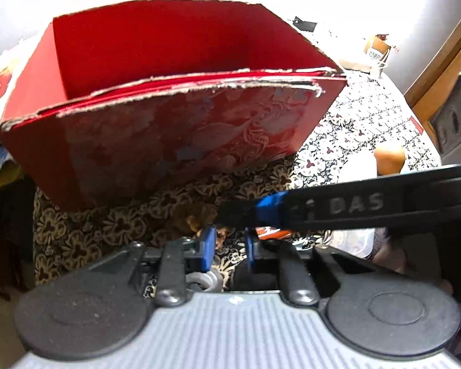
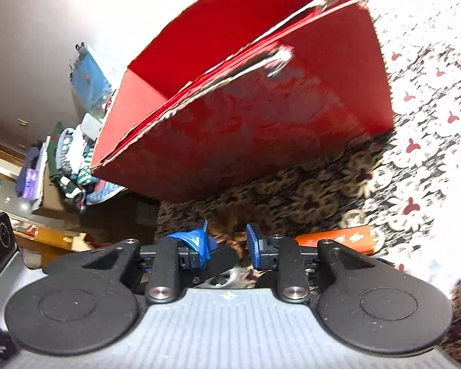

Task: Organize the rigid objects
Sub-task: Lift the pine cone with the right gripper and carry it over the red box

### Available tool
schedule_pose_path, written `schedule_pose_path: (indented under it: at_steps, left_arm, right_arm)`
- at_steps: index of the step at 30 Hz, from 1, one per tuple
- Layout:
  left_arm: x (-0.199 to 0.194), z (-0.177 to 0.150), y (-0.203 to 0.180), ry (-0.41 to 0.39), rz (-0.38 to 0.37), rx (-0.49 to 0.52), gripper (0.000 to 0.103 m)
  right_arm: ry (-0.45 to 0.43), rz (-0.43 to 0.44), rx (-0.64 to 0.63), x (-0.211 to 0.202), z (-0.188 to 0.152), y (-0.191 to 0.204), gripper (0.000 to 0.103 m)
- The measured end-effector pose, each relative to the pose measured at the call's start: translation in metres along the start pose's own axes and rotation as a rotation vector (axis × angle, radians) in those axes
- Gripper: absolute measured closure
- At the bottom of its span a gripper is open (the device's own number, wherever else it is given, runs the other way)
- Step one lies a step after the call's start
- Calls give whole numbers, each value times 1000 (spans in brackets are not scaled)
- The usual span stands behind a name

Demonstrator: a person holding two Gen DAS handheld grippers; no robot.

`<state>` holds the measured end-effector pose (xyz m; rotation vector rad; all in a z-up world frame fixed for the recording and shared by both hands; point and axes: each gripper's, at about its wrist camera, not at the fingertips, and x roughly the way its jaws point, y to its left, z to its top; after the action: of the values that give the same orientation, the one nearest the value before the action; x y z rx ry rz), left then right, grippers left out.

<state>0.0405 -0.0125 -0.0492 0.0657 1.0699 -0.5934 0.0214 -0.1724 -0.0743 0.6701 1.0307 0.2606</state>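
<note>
A red open-top cardboard box (image 1: 169,129) with torn rims stands on a floral-patterned cloth (image 1: 353,117) just ahead of both grippers; it also shows in the right wrist view (image 2: 261,117). My left gripper (image 1: 229,250) is open and empty, low over the cloth in front of the box. My right gripper (image 2: 227,243) is open and empty too; its arm crosses the left wrist view from the right. An orange flat packet (image 2: 338,240) lies on the cloth just right of my right gripper, and peeks out in the left wrist view (image 1: 270,232).
A tan-lidded jar (image 1: 376,47) stands far right on the cloth. An orange rounded object (image 1: 388,156) sits at the right. A pile of folded clothes (image 2: 73,160) lies left of the box. A wooden frame (image 1: 445,61) rises at the far right.
</note>
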Motion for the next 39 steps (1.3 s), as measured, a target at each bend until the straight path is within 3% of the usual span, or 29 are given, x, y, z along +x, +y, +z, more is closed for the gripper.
schedule_pose_path:
  at_steps: [4,6,7,8,13,19,21,25,29,34,39]
  left_arm:
    - [7,-9,13,15,12,-20,86]
    - [1,-15,19,3,4,-27,66]
    - [-4,-18,22,-11,-5,-31,49]
    - [-8,-21,24,-29,-9,-37,47]
    - [-9,-14,34,-53,-5,-62,47]
    - [16,-9,33,-19,24,-76,47]
    - [23,-9,34,-9,28,-81,63]
    - [25,-10,31,-12,48,-78,65]
    - [18,-11,16,-33,43,-42,67]
    - [-14,-1,-4,-88,-21,5,69]
    - [-51,30,-31,-204,-49,103,69]
  right_arm:
    - [-15,-15,23,1,-2,-8,95]
    - [-26,-1,27,1,-2,-10,90]
    - [-27,2,30,2,-1,-10,88]
    - [-31,7,31,3,-1,-9,88]
    - [-15,-1,-10,20,6,2,86]
    - [41,-9,-26,48,6,7,81]
    - [46,10,-9,52,5,6,80]
    - [42,20,-19,49,5,4,83]
    - [24,52,18,28,4,-3,86]
    - [-47,58,-22,-23,9,6,86]
    - [-160,58,-98,-74,41,34,86]
